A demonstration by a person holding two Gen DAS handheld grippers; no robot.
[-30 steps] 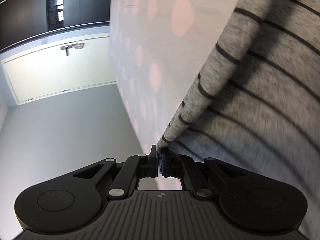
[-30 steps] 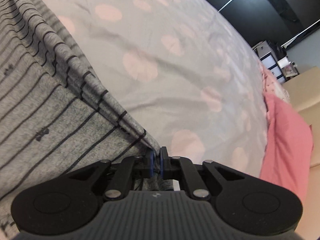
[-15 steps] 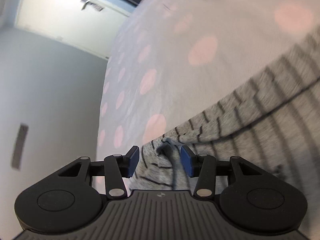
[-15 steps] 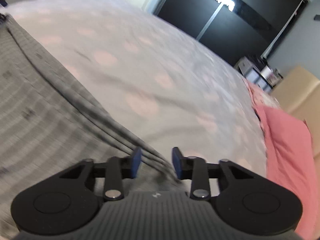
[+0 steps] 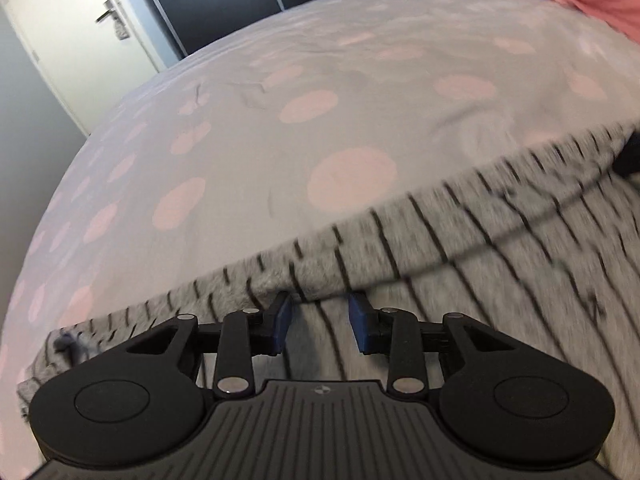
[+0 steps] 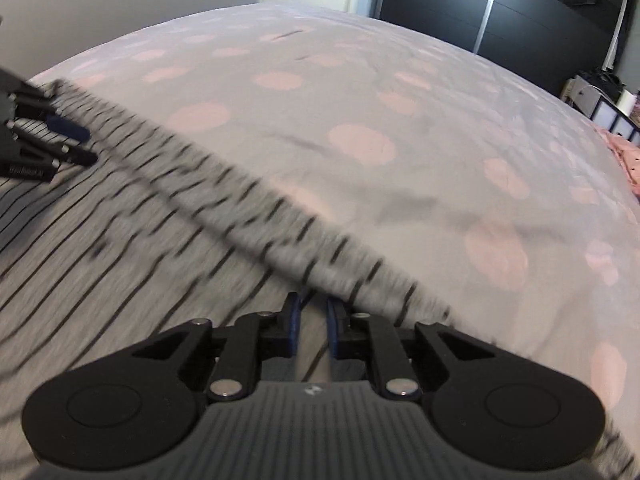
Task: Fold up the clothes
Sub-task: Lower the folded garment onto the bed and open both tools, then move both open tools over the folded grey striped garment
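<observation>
Between the blue pads of the left gripper (image 5: 320, 322), jaws spread, nothing is being held; the right gripper (image 6: 313, 322) is gaping more narrowly, also empty. Both are hovering at the doubled edge of the striped grey garment (image 5: 460, 264) lying on the spotted bedsheet (image 5: 280, 128). One fold seems laid; more probably remain. No readable writing is showing.

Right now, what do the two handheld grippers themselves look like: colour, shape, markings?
Both the left gripper and the right gripper are matte black with a ribbed grey centre plate bearing a small logo, two rounded lobes with disc caps, silver pivot pins on linkage bars, and blue finger pads. No cables or sleeves show.
</observation>
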